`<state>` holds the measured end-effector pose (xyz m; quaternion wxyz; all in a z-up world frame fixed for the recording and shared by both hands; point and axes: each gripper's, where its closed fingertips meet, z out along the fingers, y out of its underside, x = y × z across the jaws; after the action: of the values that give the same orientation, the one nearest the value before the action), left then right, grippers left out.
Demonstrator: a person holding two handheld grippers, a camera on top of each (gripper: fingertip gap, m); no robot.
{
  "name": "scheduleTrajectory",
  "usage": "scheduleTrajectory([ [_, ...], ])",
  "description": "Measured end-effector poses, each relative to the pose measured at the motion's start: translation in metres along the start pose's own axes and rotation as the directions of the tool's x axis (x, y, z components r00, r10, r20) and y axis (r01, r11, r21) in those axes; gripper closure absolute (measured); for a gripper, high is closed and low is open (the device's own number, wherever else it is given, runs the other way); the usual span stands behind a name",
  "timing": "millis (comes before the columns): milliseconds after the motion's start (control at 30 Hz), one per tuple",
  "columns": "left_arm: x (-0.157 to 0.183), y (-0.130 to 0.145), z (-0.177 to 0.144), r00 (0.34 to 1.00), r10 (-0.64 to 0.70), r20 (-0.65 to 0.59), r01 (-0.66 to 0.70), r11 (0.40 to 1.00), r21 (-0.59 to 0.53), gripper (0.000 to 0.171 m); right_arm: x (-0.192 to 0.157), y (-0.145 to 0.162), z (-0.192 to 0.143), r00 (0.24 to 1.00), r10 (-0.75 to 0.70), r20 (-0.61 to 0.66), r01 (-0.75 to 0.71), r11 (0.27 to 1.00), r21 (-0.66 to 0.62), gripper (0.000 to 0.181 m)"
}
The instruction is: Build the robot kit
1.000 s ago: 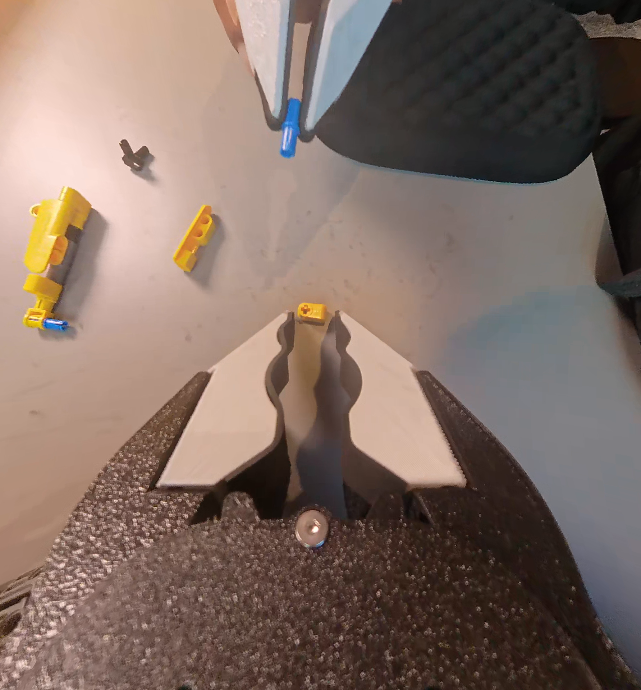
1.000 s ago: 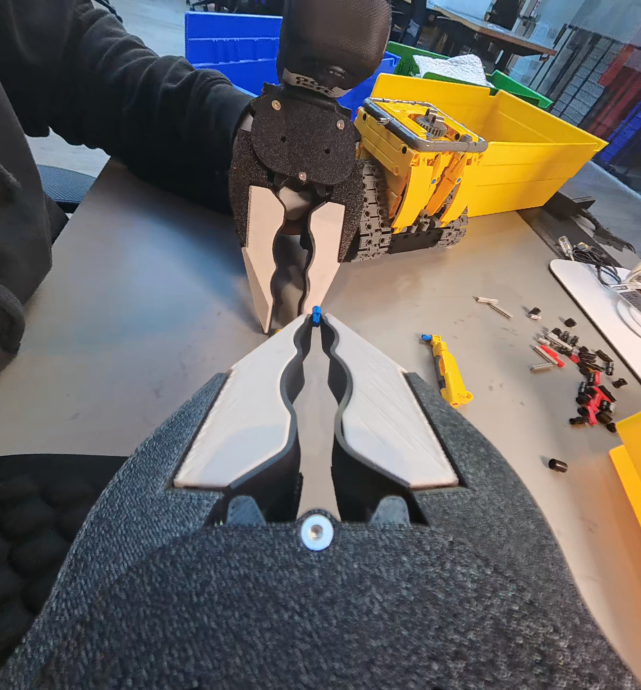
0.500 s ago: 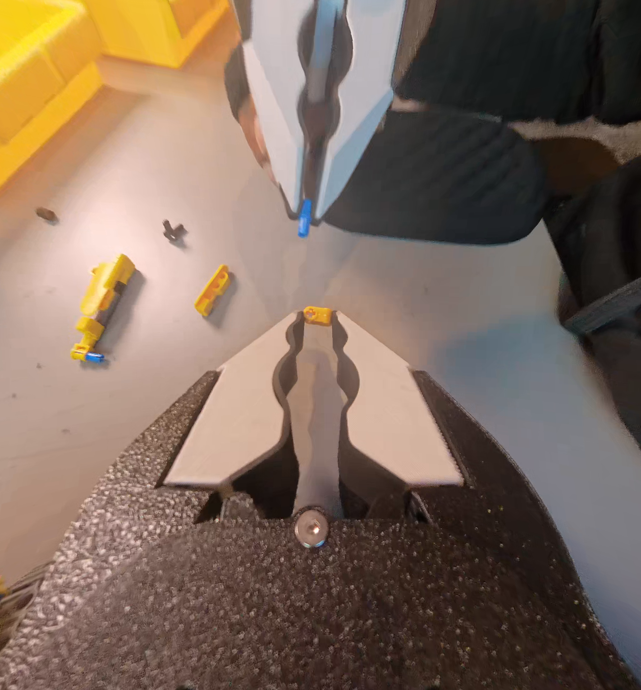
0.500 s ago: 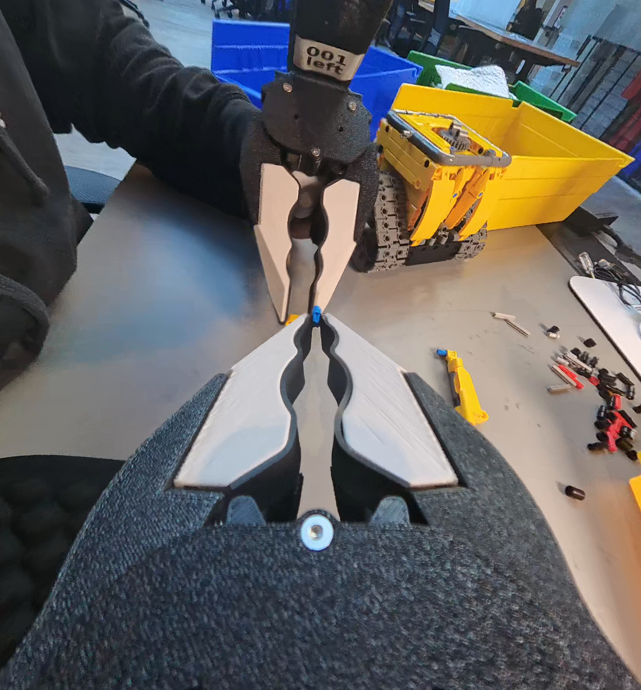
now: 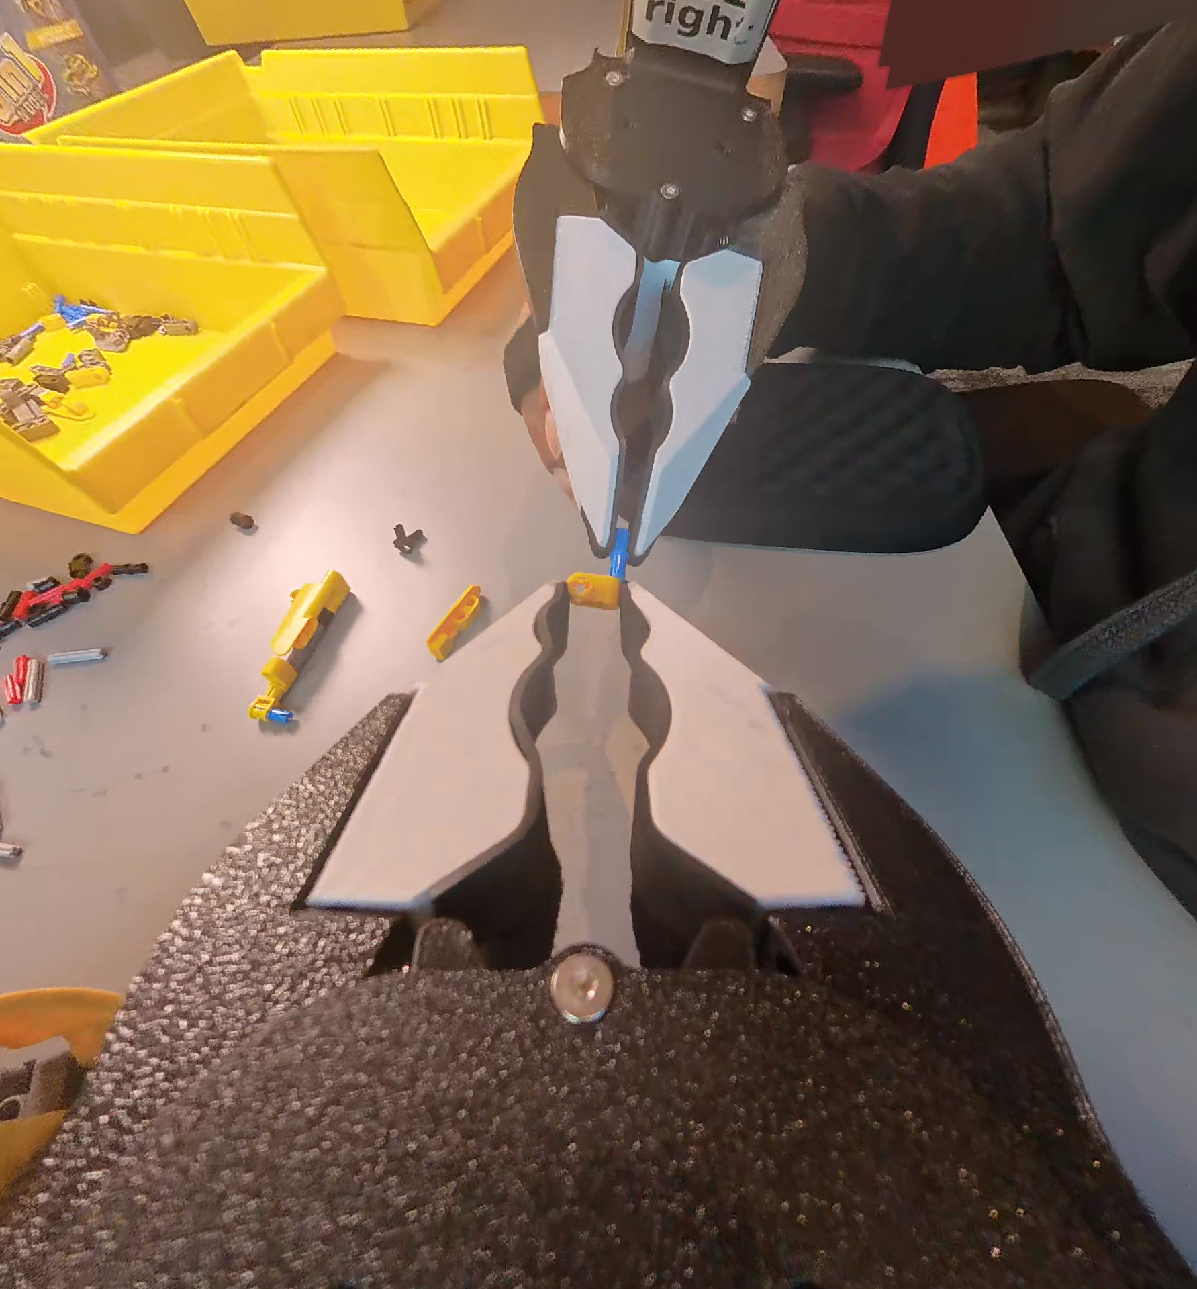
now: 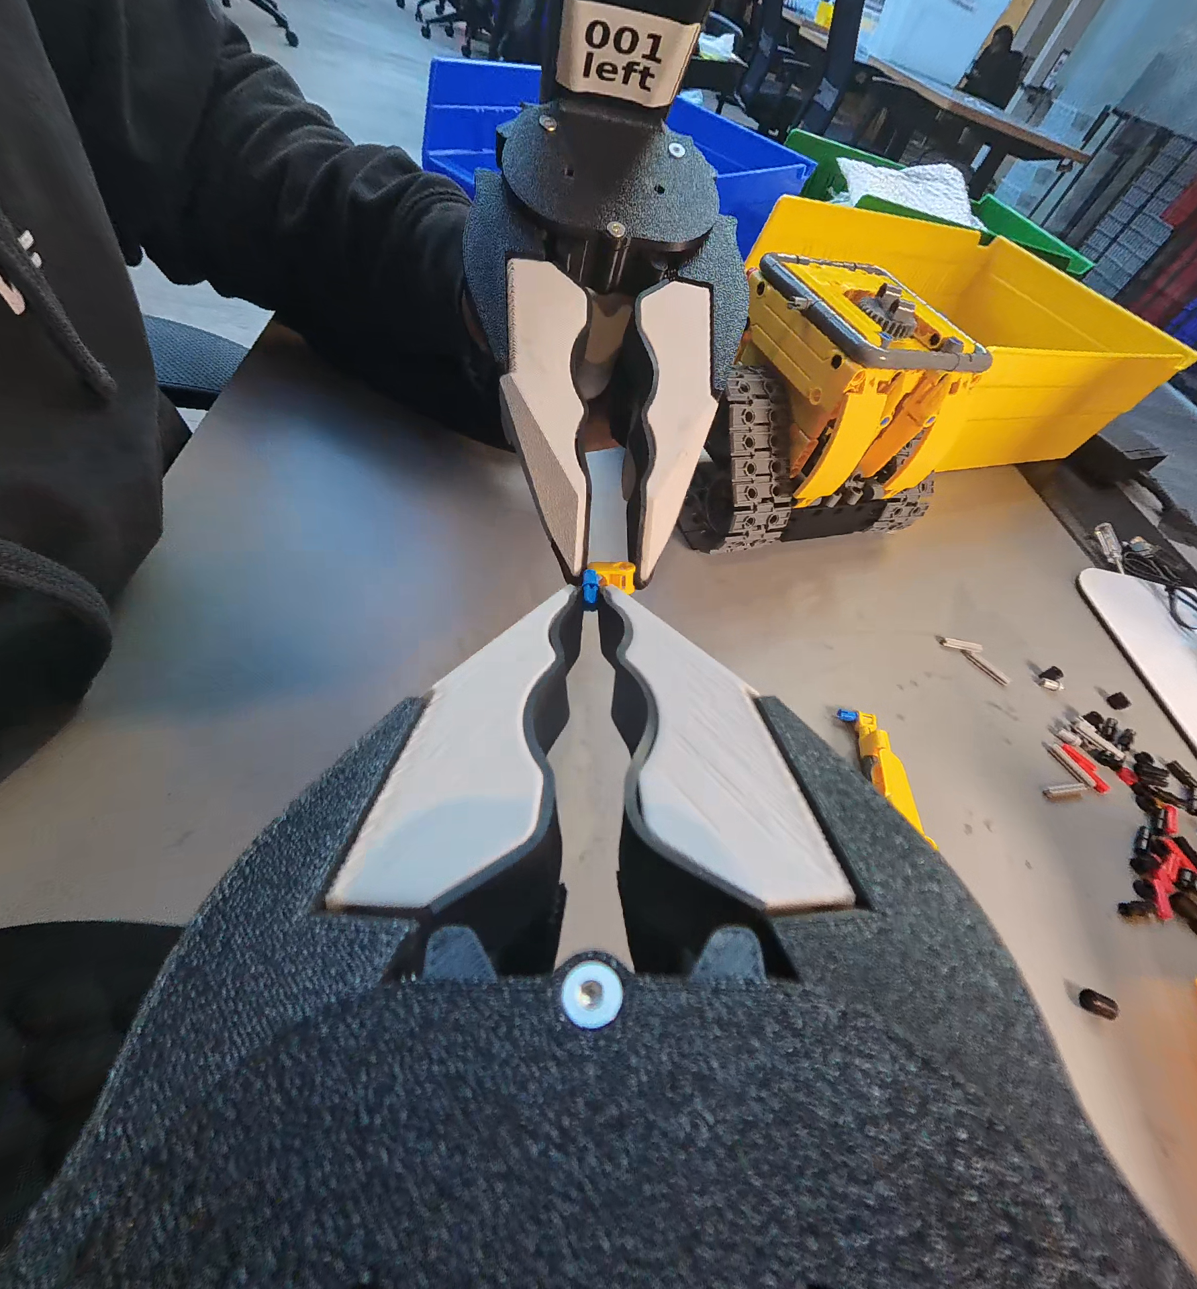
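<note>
Seemingly blue pin (image 5: 620,556) tip inside yellow connector (image 5: 592,590)

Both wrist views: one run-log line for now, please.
left gripper: shut on yellow connector | right gripper: shut on blue pin | pin tip at connector

Yellow bins (image 5: 163,293), tracked toy vehicle (image 6: 853,425), scattered small parts (image 6: 1139,802).

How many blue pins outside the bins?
2. One pin in the right tool, touching the yellow connector in the left tool; another pin at the yellow assembly's end on the table. Others possibly hidden.
</note>
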<state>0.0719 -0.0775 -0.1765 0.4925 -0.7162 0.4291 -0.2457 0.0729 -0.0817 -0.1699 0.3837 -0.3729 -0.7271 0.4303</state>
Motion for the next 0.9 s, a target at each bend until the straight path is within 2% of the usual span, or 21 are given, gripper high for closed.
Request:
scheduleTrajectory([
  [467, -0.003, -0.008, -0.005, 0.999, 0.016, 0.044, -0.018, 0.999, 0.031, 0.158, 0.006, -0.006, -0.001, 0.999, 0.022, -0.027, -0.021, 0.999, 0.024, 0.177],
  [733, -0.007, -0.01, -0.004, 0.968, 0.175, 0.179, -0.175, 0.985, -0.016, 0.159, 0.009, -0.007, -0.002, 0.994, 0.109, -0.032, -0.108, 0.994, 0.024, 0.177],
  [900, -0.006, -0.016, -0.009, 0.95, 0.223, 0.22, -0.23, 0.973, 0.007, 0.159, 0.008, -0.014, -0.002, 0.982, 0.188, 0.003, -0.188, 0.98, 0.06, 0.177],
])
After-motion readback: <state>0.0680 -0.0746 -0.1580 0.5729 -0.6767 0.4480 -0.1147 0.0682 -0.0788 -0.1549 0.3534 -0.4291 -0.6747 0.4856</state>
